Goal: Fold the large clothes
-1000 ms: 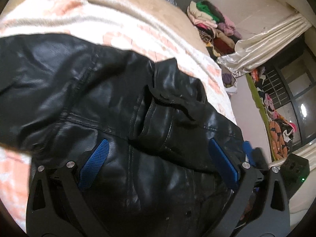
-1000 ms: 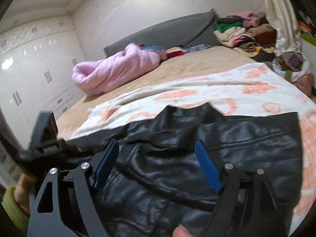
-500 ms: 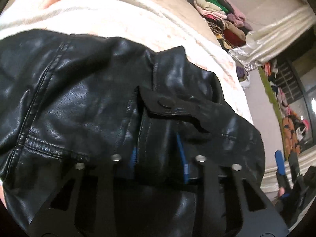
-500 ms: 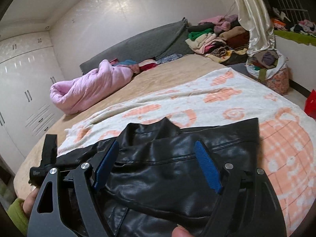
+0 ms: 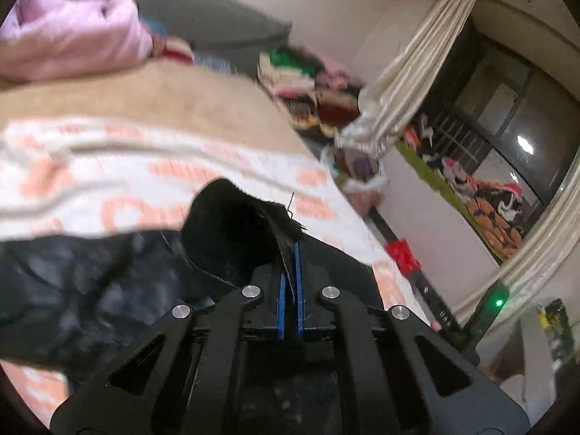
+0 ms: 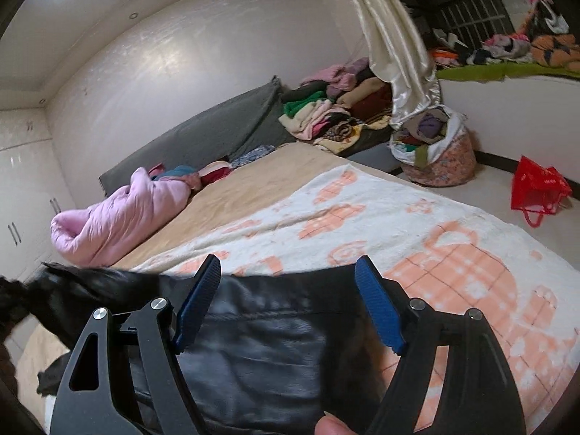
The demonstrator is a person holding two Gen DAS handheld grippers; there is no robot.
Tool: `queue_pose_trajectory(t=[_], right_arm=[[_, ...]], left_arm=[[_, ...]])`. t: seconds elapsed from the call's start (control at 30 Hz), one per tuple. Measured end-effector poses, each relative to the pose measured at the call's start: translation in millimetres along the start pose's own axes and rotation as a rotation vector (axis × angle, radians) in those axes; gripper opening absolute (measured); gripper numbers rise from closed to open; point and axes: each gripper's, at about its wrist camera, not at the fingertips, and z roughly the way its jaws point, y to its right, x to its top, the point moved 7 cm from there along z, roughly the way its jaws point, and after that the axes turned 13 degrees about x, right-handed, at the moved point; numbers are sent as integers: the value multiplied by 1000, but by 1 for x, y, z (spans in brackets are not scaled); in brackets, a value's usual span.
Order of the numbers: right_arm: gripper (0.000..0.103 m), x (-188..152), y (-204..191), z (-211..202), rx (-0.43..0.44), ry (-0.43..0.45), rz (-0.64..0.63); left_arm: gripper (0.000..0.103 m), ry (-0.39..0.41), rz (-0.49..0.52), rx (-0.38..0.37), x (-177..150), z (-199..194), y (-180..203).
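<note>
My left tool (image 5: 289, 282) is pinching an edge of the black leather jacket (image 5: 108, 282), pads pressed together w/ a flap sticking up mid-frame. Right tool (image 6: 288, 302) is spread wide, not gripping anything, hovering over the jacket's lower-center bit. Jacket's lying on the peach-patterned blanket (image 6: 417, 224) on the bed. Worry imo: leather's slick and heavy, so that thin pinch could slip when lifted, esp w/ only one side held, and the fold goes crooked.
</note>
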Motion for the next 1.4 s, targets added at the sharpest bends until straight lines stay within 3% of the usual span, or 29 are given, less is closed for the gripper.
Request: queue_pose_trajectory(t=[0.2, 0.47, 0.67, 0.83, 0.9, 0.93, 0.97, 1.03, 1.17, 1.3, 1.4], right_arm=[[75, -7, 8, 6, -19, -31, 23], [75, -33, 26, 34, -68, -176, 56], [75, -46, 56, 71, 12, -291, 232], [74, -66, 75, 114, 110, -414, 352], [49, -74, 76, 120, 131, -446, 389], [28, -74, 76, 121, 139, -453, 386], [19, -73, 75, 120, 127, -450, 368], [14, -67, 75, 117, 102, -413, 333], [14, -70, 84, 118, 24, -404, 297], [19, -77, 89, 122, -31, -422, 270], [34, -72, 87, 118, -60, -404, 245]], left_arm=[[0, 7, -57, 124, -3, -2, -60], [0, -111, -105, 251, -55, 35, -117], [0, -111, -122, 252, -70, 24, -132], [0, -87, -70, 264, -73, 16, -129], [0, -80, -56, 275, -73, 17, -130], [0, -76, -55, 275, -73, 17, -131], [0, -76, -56, 277, -74, 18, -132], [0, -78, -59, 272, -75, 21, -132], [0, -93, -26, 300, -85, 32, -133], [0, -160, -68, 323, -105, 51, -152], [2, -186, -77, 328, -113, 55, -157]])
